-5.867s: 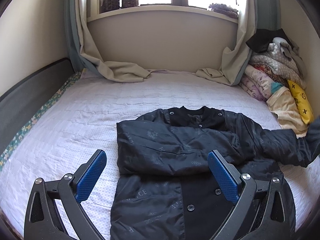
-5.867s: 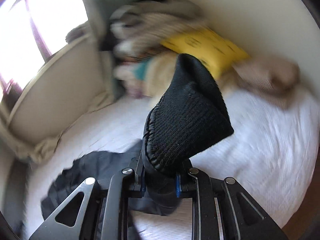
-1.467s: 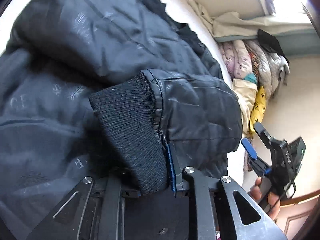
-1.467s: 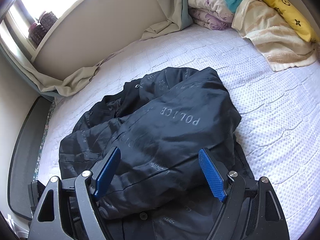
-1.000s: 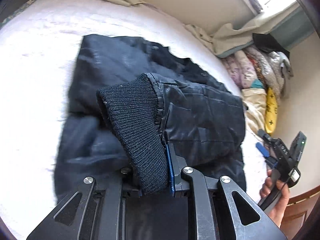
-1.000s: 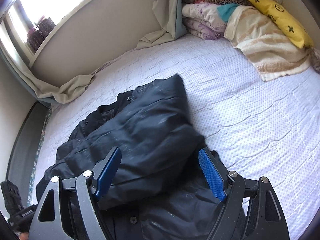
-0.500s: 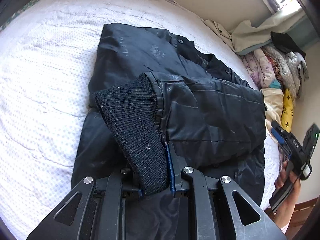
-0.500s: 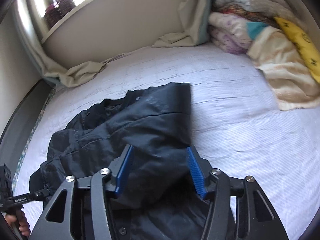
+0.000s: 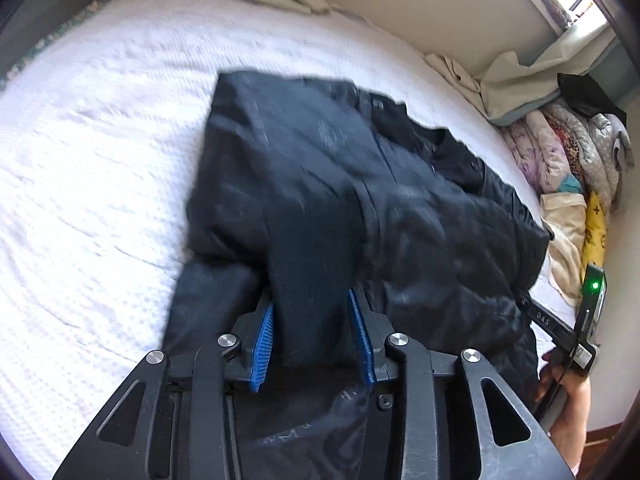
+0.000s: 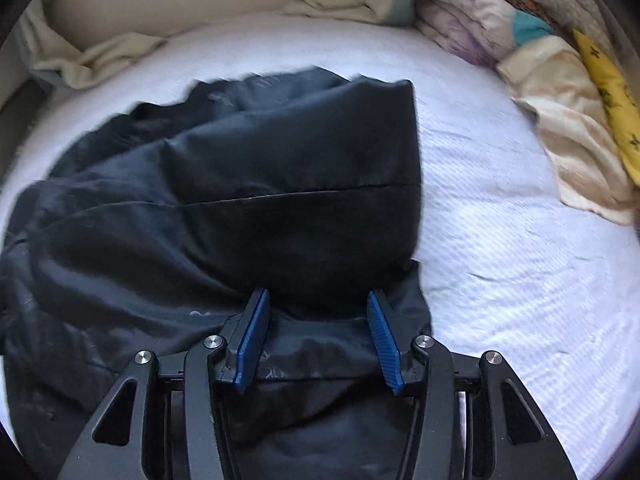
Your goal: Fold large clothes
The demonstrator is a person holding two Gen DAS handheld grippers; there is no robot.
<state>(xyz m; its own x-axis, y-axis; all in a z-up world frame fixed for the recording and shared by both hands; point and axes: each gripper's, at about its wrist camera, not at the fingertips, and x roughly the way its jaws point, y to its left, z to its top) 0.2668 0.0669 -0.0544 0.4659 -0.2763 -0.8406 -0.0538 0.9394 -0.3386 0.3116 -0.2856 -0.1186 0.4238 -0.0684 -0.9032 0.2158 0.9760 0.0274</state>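
Two tongs, both over the dark jacket point(image 9: 360, 184) lying flat on the bed point(image 9: 100, 120). My left tongs point(image 9: 310, 332) have just been opening; the knit cuff point(image 9: 316, 260) sits between the pads, looks released. My right tongs point(image 10: 316, 340) have just been closing and stand part spread astride the folded sleeve's edge, not pinching yet. Jacket runs away from both, collar far, hem nearest. Right tongs look closer to the next grab.

Home bedrm: bed point(image 9: 100, 128), folded quilts point(image 10: 480, 20).

left wrist: close, steeply down | right wrist: same | shared: jacket point(image 9: 360, 184)
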